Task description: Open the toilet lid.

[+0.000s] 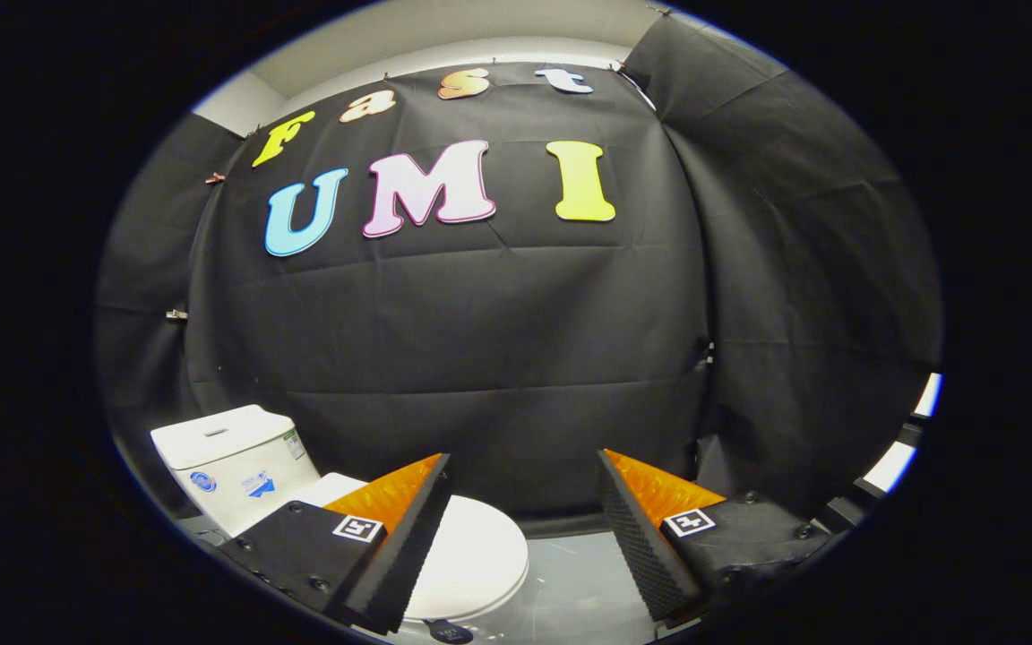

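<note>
Gripper (523, 475) wide open, holding nothing, fingers spread above the toilet. Toilet lid (473, 555) down and closed, low between the fingers, partly behind the left one. Tank (231, 457) beyond the left finger.

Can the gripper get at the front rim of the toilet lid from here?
Probably yes. The gripper is open and holds nothing, the closed toilet lid lies just below and behind one finger, and nothing stands between them.
</note>
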`<state>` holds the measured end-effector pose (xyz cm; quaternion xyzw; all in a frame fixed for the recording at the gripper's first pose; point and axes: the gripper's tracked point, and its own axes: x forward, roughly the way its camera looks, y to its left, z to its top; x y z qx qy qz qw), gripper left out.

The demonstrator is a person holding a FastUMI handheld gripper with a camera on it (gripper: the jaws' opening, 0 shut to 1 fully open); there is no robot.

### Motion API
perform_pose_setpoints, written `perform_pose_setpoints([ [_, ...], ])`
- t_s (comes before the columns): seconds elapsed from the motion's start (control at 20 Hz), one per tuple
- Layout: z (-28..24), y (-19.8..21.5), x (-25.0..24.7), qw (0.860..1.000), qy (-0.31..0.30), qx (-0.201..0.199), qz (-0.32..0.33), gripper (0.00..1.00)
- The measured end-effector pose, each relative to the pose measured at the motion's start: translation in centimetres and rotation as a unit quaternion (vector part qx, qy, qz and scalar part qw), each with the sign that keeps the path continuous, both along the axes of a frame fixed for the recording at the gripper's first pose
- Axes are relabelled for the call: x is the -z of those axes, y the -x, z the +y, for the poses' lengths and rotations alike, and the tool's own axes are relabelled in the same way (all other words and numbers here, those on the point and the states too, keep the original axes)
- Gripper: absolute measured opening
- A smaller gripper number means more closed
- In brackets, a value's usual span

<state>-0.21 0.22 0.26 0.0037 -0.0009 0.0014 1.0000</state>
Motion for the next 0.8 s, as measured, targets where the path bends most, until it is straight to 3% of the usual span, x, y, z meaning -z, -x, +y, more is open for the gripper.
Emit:
perform_pose_setpoints([
  [0.8, -1.3, 0.3, -0.8, 1.0, -0.024, 0.013, 0.0, 0.98],
])
